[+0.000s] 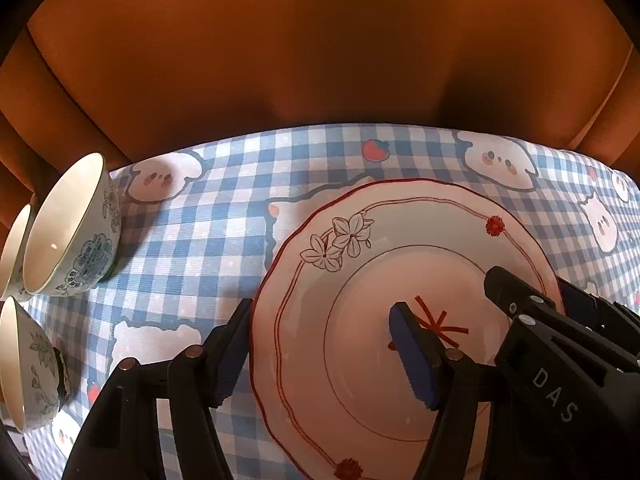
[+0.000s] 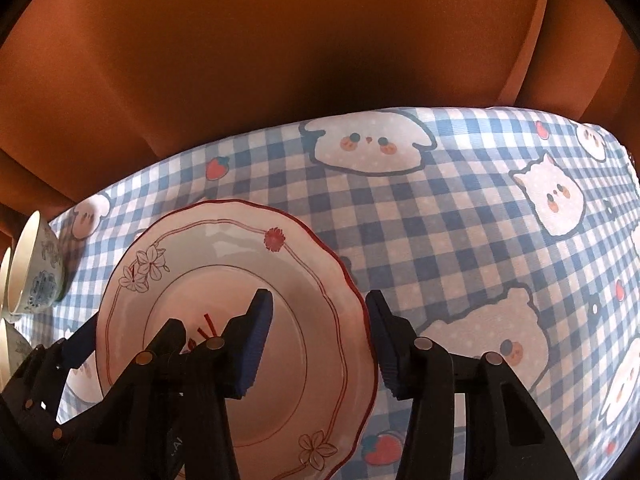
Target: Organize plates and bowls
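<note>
A white plate [image 1: 400, 264] with a red scalloped rim and flower prints lies on the checked tablecloth. My left gripper [image 1: 320, 344] is open and straddles the plate's left rim, one finger outside, one over the plate's middle. My right gripper [image 2: 320, 340] is open and straddles the same plate [image 2: 224, 256] at its right rim. The right gripper also shows in the left wrist view [image 1: 540, 312]. Three white bowls with blue patterns [image 1: 68, 232] stand at the left.
The blue and white checked tablecloth [image 2: 460, 248] with animal and strawberry prints covers the table. An orange-brown wall or panel [image 1: 320, 60] rises behind the table's far edge. A bowl [image 2: 34, 264] shows at the left of the right wrist view.
</note>
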`<control>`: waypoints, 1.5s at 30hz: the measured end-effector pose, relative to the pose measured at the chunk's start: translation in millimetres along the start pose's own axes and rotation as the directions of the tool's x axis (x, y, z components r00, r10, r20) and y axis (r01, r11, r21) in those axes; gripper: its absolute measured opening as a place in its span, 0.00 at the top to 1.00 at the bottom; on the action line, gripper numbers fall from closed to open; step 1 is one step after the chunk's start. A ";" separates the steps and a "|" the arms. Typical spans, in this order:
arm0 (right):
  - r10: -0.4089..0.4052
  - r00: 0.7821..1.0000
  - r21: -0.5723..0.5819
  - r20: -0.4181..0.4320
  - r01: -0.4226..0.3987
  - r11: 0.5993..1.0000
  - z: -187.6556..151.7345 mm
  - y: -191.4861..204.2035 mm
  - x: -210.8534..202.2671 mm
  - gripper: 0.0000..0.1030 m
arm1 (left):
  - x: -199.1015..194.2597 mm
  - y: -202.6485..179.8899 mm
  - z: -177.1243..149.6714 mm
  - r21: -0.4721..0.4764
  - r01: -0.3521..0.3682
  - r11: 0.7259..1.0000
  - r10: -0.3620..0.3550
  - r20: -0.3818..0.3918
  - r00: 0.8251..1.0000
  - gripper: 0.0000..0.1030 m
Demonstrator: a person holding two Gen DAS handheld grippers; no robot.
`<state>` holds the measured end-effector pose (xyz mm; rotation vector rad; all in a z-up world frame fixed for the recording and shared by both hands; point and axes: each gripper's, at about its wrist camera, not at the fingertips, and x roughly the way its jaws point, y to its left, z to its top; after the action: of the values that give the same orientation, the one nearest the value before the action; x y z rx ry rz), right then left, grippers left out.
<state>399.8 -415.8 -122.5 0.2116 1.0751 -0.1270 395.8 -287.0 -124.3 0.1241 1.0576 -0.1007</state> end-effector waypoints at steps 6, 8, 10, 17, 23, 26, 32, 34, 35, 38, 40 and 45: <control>0.008 1.000 0.003 -0.021 -0.008 1.000 -6.8 4.3 -6.4 0.50 | -7.6 12.1 -12.5 -0.009 0.006 1.000 -0.006 -0.030 1.000 0.34; 0.007 1.000 -0.002 -0.028 -0.007 1.000 -12.6 6.2 -10.8 0.50 | -11.9 16.1 -21.8 -0.009 0.008 1.000 -0.008 -0.040 0.999 0.34; 0.005 0.999 -0.010 -0.034 -0.006 1.000 -21.2 9.9 -15.2 0.50 | -16.8 21.7 -31.0 -0.016 0.011 1.000 -0.011 -0.047 0.999 0.34; 0.031 0.997 -0.042 -0.063 -0.034 0.999 -44.8 21.6 -27.8 0.50 | -30.9 39.3 -60.9 -0.038 0.014 0.999 -0.016 -0.053 0.998 0.34; 0.063 0.996 -0.079 -0.068 -0.069 0.995 -55.0 21.6 -29.5 0.50 | -34.6 39.2 -66.1 -0.008 0.013 1.000 -0.014 -0.040 0.999 0.37; 0.079 0.996 -0.115 -0.033 -0.083 0.990 -56.3 22.8 -31.1 0.51 | -34.3 39.1 -66.0 -0.005 0.015 1.000 -0.016 -0.034 0.999 0.37; 0.052 0.999 -0.185 -0.010 -0.053 0.981 -53.3 22.1 -29.0 0.63 | -30.1 39.0 -61.9 -0.033 0.029 0.999 -0.030 -0.050 0.998 0.39; 0.035 0.999 -0.217 0.009 -0.032 0.976 -56.5 25.4 -28.5 0.63 | -30.4 36.2 -62.2 -0.032 0.013 0.999 -0.014 -0.044 0.999 0.39; 0.033 0.999 -0.215 0.008 -0.030 0.976 -56.2 26.5 -26.8 0.63 | -31.0 34.8 -62.4 -0.031 0.007 1.000 -0.008 -0.041 0.999 0.39; 0.044 0.999 -0.186 -0.017 -0.046 0.982 -53.5 23.2 -25.0 0.63 | -33.4 33.5 -62.3 -0.043 -0.001 0.999 -0.001 -0.042 0.999 0.40; 0.049 0.998 -0.179 -0.025 -0.053 0.982 -53.1 22.1 -25.3 0.63 | -36.5 32.7 -63.0 -0.044 -0.005 0.999 0.003 -0.044 0.999 0.40; 0.061 0.998 -0.165 -0.028 -0.065 0.984 -54.5 20.5 -36.2 0.62 | -49.6 36.4 -63.2 -0.061 0.003 0.998 -0.006 -0.050 0.999 0.40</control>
<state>340.3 -383.2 -113.3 0.0969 1.0942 0.0220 322.3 -240.5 -109.7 0.0690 1.1103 -0.0695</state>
